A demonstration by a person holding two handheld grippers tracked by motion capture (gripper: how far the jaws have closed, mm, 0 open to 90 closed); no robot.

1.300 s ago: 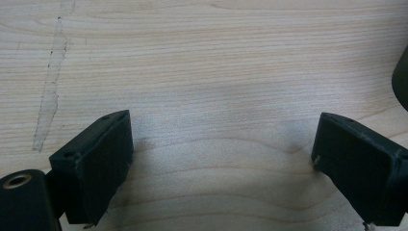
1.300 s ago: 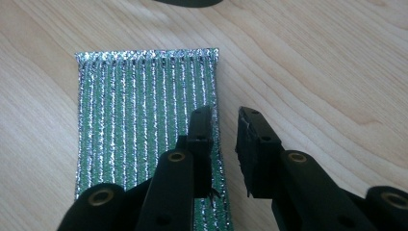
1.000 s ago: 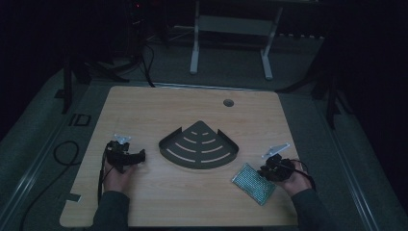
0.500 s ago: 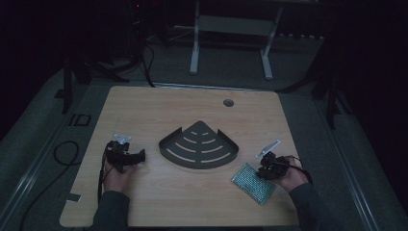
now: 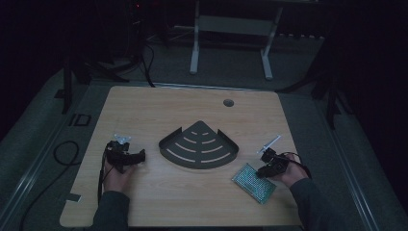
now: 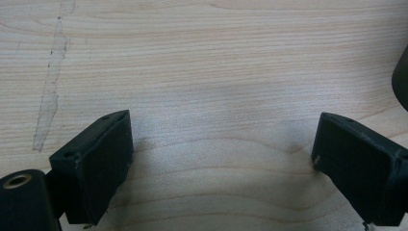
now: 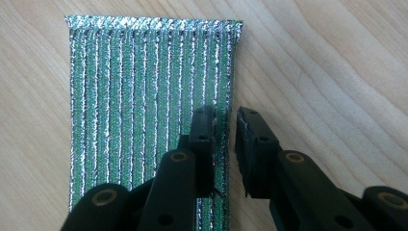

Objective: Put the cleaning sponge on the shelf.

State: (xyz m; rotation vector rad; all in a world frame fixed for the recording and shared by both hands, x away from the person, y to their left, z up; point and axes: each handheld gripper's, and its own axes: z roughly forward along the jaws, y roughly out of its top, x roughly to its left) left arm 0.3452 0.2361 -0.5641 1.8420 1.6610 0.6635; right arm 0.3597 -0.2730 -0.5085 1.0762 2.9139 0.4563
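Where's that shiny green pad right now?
In the high view, the green pad lies near the table's front right, beside the dark fan-shaped tray, with the right gripper at its edge.

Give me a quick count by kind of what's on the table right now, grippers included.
Grippers: 2, left gripper and right gripper
Dark slotted corner trays: 1
Green sparkly scrub pads: 1
Small clear packets: 1, contents too small to tell
Thin pale sticks: 1
Total: 6
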